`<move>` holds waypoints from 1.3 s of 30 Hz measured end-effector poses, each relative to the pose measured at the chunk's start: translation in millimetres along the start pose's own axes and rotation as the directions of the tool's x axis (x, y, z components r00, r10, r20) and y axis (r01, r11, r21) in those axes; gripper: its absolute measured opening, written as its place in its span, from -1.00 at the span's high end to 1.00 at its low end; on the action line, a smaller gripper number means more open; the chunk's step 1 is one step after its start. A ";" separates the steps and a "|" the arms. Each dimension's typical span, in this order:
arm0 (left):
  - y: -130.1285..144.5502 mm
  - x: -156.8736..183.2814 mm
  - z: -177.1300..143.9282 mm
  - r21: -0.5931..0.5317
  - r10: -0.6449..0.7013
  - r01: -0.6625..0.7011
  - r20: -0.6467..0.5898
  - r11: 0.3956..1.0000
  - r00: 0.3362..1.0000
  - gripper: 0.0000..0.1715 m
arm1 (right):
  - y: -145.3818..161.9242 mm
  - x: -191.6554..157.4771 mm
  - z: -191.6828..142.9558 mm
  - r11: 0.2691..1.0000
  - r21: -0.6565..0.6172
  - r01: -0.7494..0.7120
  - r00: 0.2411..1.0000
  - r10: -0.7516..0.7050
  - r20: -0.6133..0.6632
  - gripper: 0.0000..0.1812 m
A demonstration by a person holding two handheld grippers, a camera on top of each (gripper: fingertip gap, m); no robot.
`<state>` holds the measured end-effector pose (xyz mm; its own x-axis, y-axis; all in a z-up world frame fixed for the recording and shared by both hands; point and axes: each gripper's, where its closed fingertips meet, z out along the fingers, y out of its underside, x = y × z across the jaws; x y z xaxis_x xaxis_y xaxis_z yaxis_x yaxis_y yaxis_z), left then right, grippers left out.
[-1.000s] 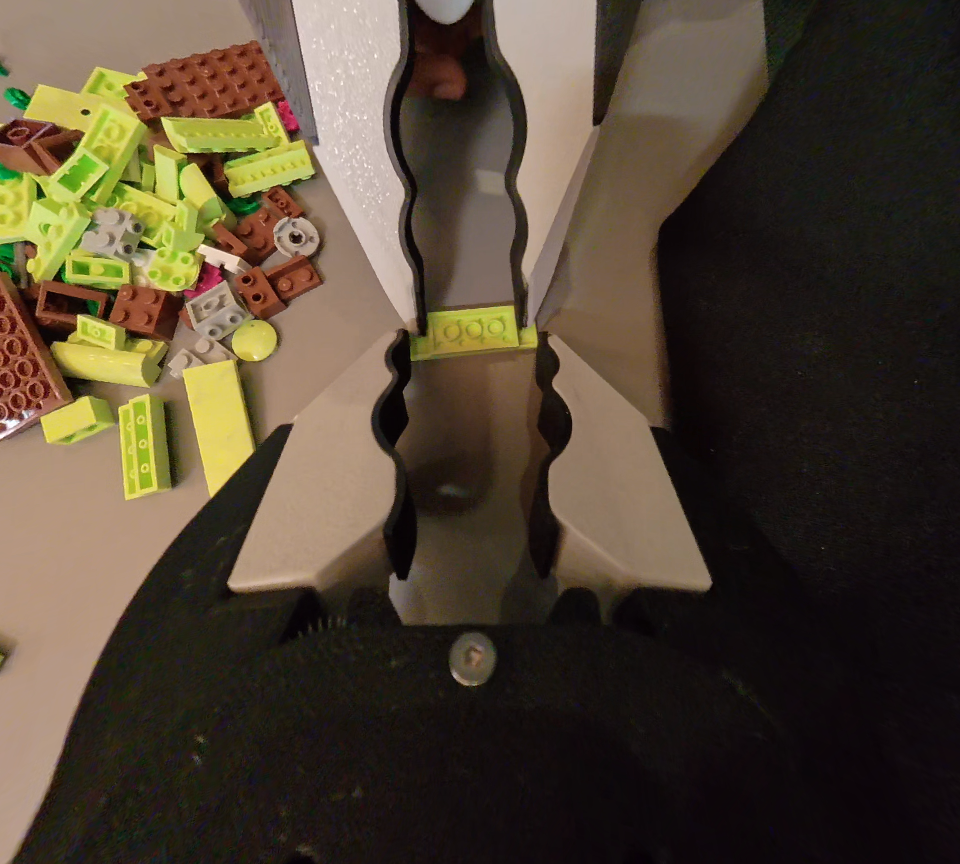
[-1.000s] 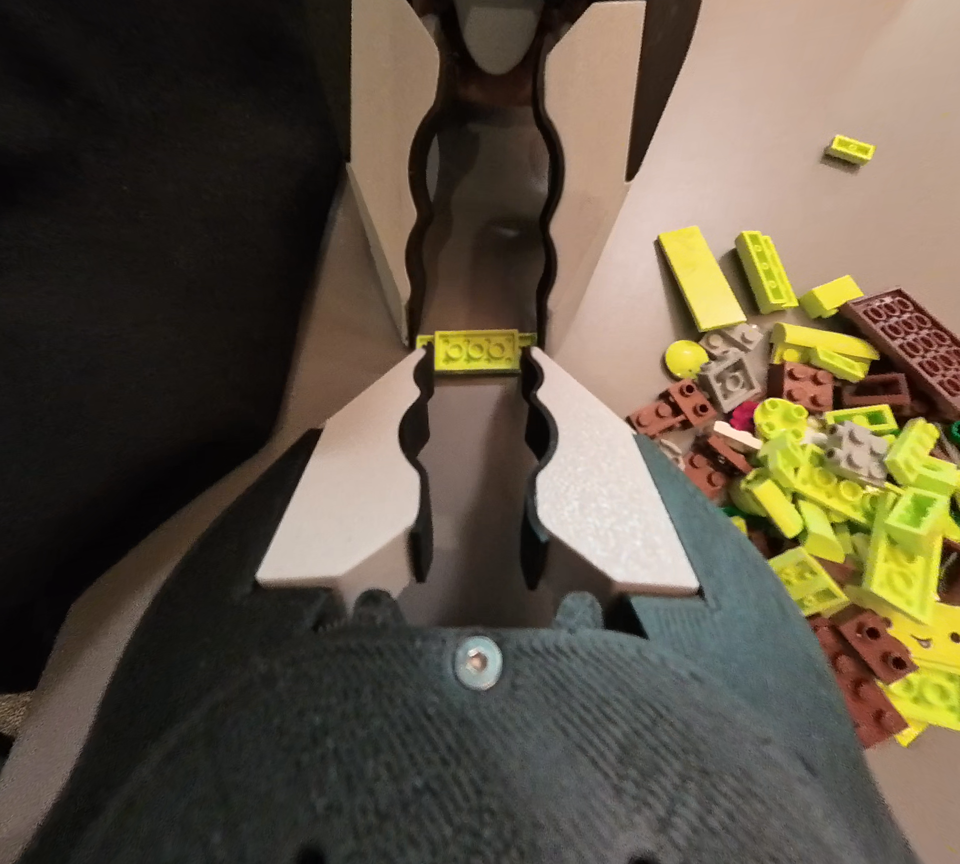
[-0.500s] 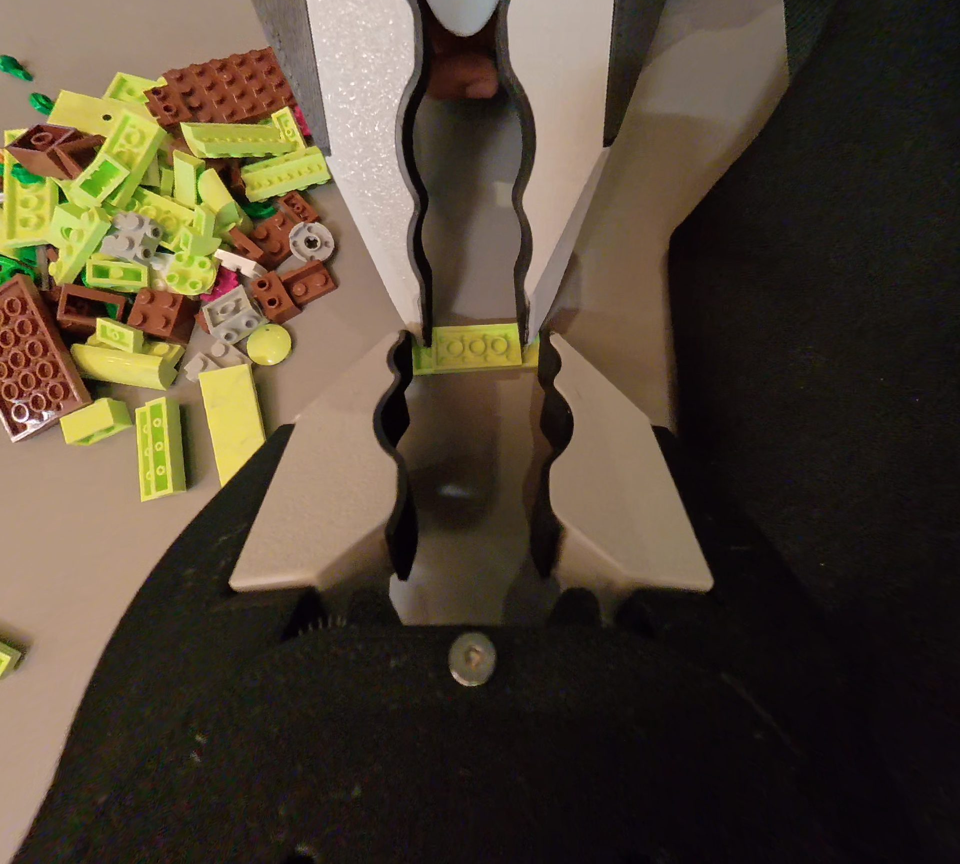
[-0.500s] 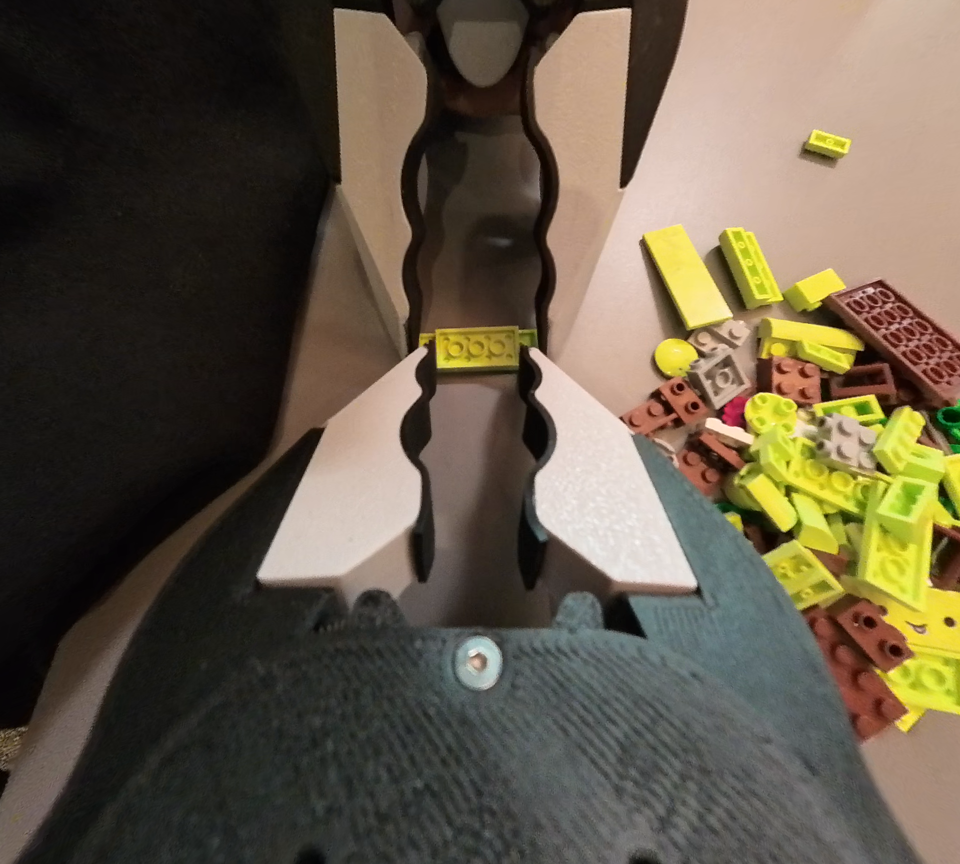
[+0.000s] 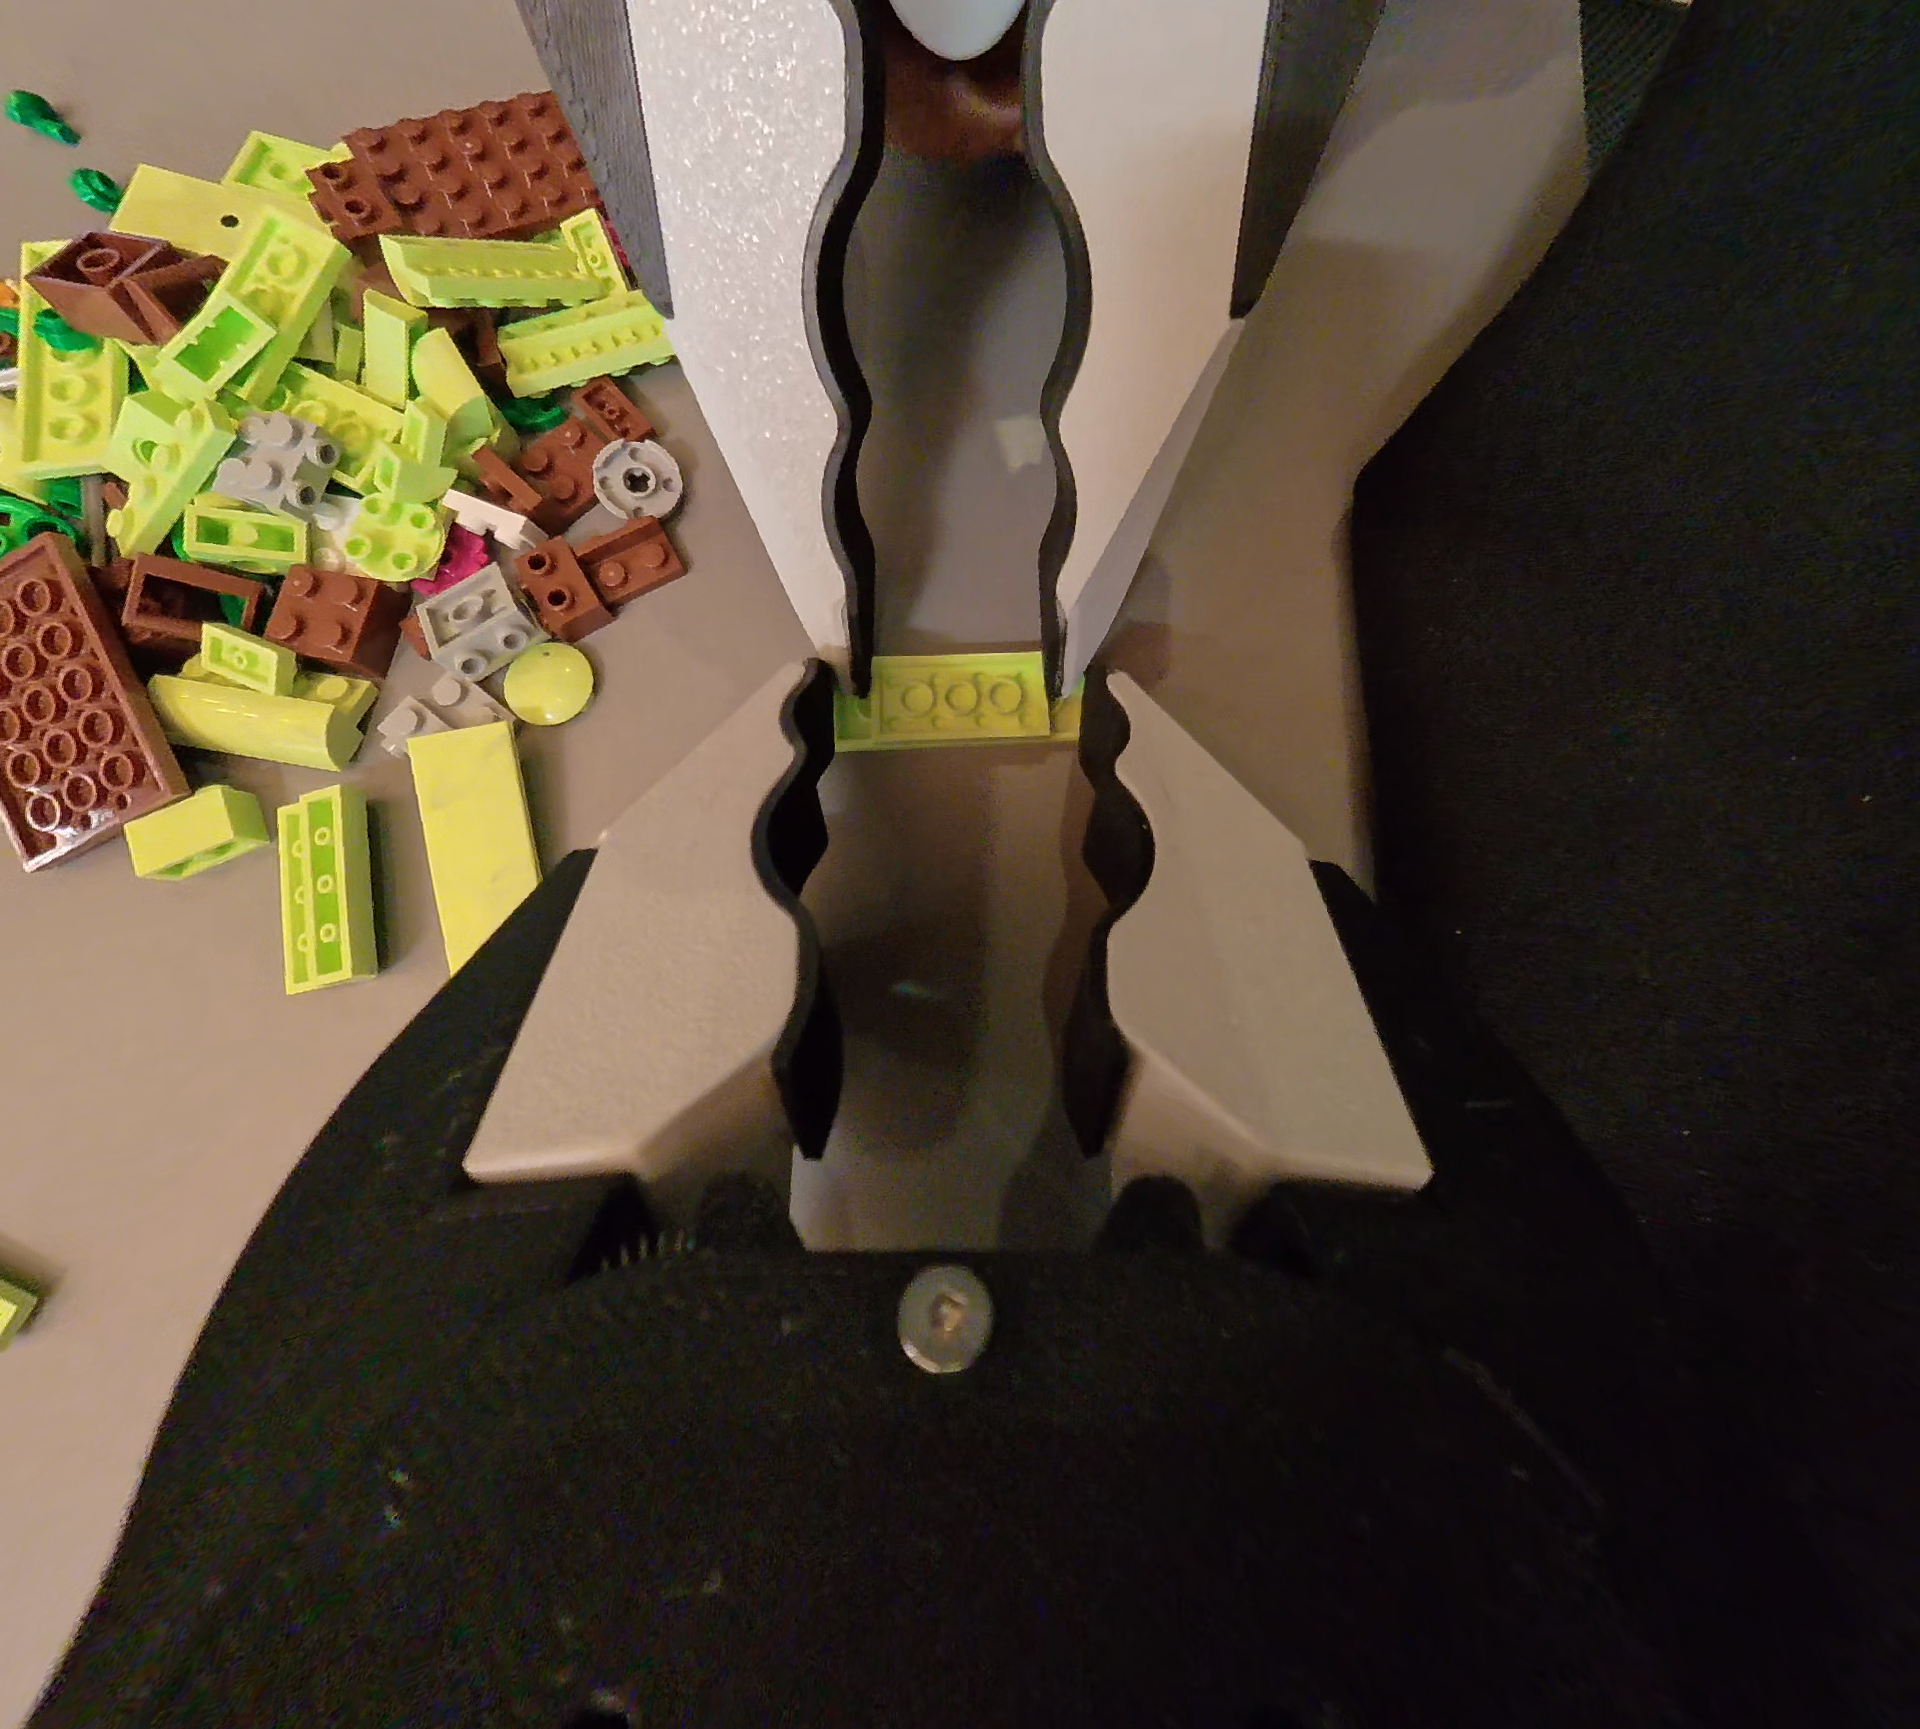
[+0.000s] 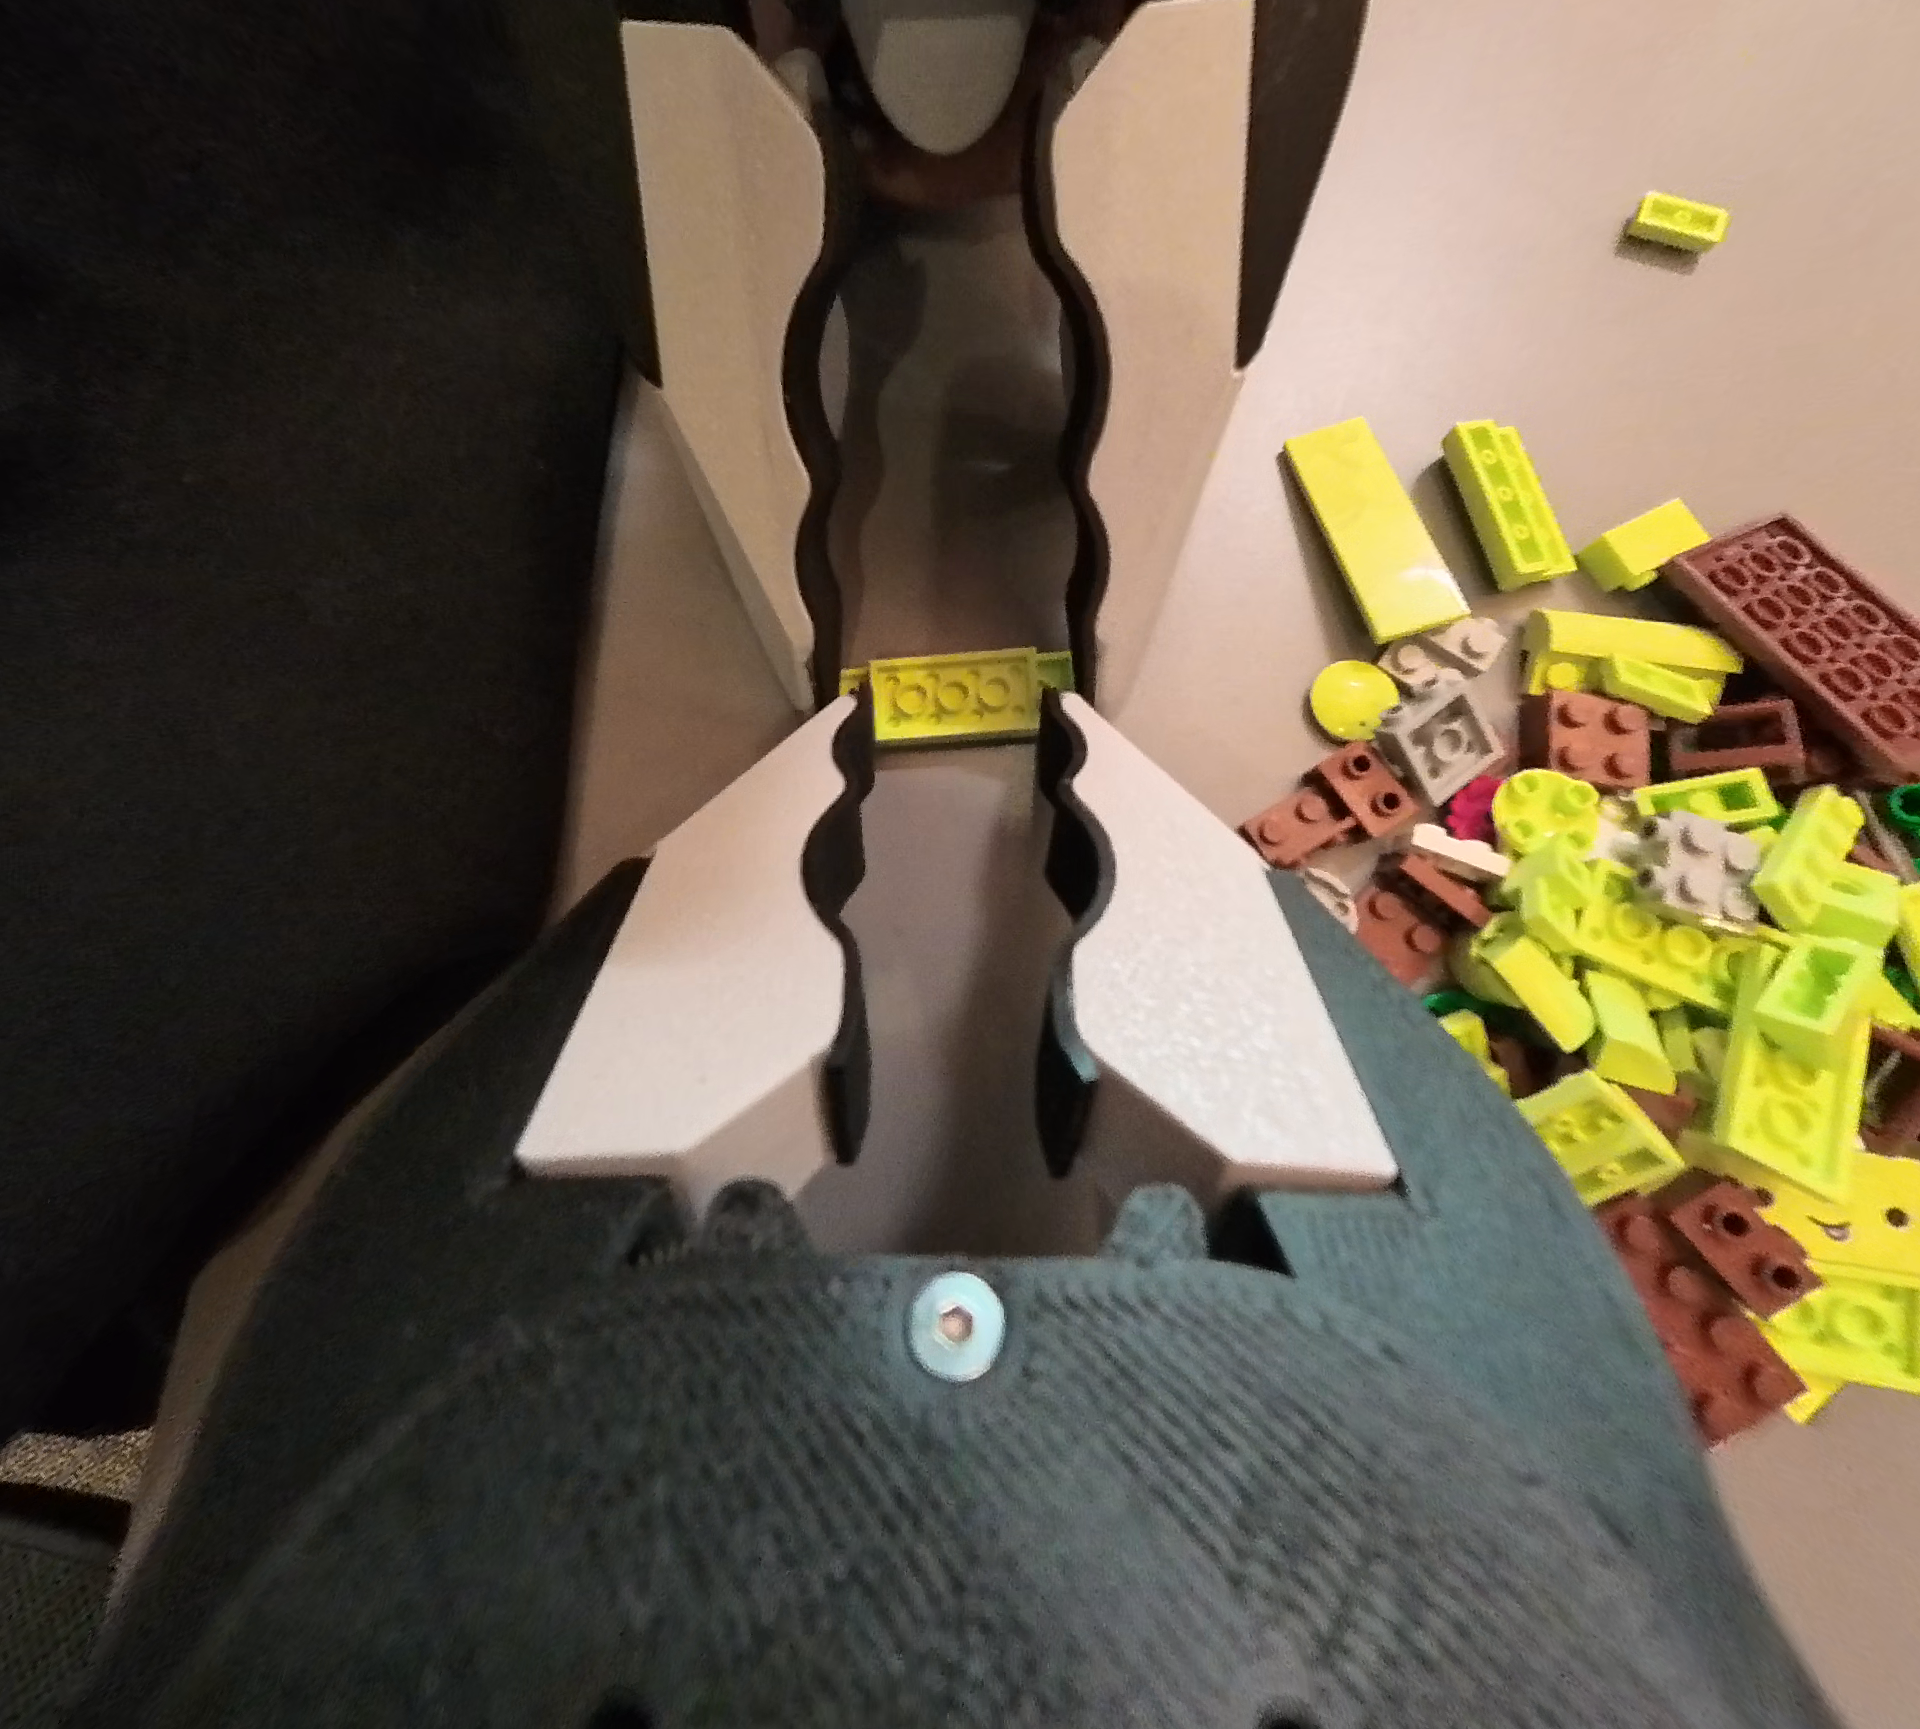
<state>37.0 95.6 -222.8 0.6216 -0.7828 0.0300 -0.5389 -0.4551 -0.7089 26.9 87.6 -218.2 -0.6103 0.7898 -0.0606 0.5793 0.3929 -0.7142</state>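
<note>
Jaws of your left gripper (image 5: 958, 711) and right gripper (image 6: 954, 705) pinch one lime plate (image 5: 958, 703) tip-to-tip. Uneven squeezing could flick it toward the brick pile (image 5: 312, 474) beside them.

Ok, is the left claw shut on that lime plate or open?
Shut on it: the left claw tips press the lime plate ends, no gap showing. The right claw grips it from opposite.
</note>
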 end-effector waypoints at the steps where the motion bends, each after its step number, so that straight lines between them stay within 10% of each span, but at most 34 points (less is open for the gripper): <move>1: 0.0 0.0 0.0 0.000 0.000 0.000 0.000 1.000 1.000 0.44 | -0.3 0.3 -0.1 1.000 0.005 -0.006 1.000 0.006 -0.003 0.66; 14: 0.6 0.0 0.8 -0.003 -0.017 0.017 -0.010 1.000 1.000 0.43 | -5.3 4.2 -6.3 0.995 0.094 -0.030 0.999 0.031 -0.016 0.89; 16: 0.3 1.0 1.6 -0.005 -0.015 0.015 -0.008 1.000 1.000 0.43 | -37.8 -2.2 -29.1 0.947 0.317 -0.053 0.998 0.038 0.053 1.00; 20: 0.4 -1.2 1.4 -0.005 -0.022 0.022 0.005 1.000 1.000 0.43 | -1.3 11.2 -18.5 0.998 0.057 0.028 0.996 -0.023 -0.092 1.00; 31: -1.0 -1.7 3.1 -0.008 -0.008 0.008 0.057 1.000 0.998 0.43 | -3.6 18.0 -13.0 0.867 0.219 -0.447 0.874 0.475 -0.100 0.85; 39: -1.4 0.2 3.1 -0.005 -0.019 0.019 0.034 1.000 0.999 0.43 | -17.5 4.2 -7.2 0.969 0.194 -0.155 0.966 0.189 -0.174 0.75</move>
<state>39.6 97.4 -223.9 0.6506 -0.7592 0.0195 -0.5297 -0.4720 -0.7047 18.1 87.5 -201.0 -0.3861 0.9196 -0.0724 0.5510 0.1670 -0.8176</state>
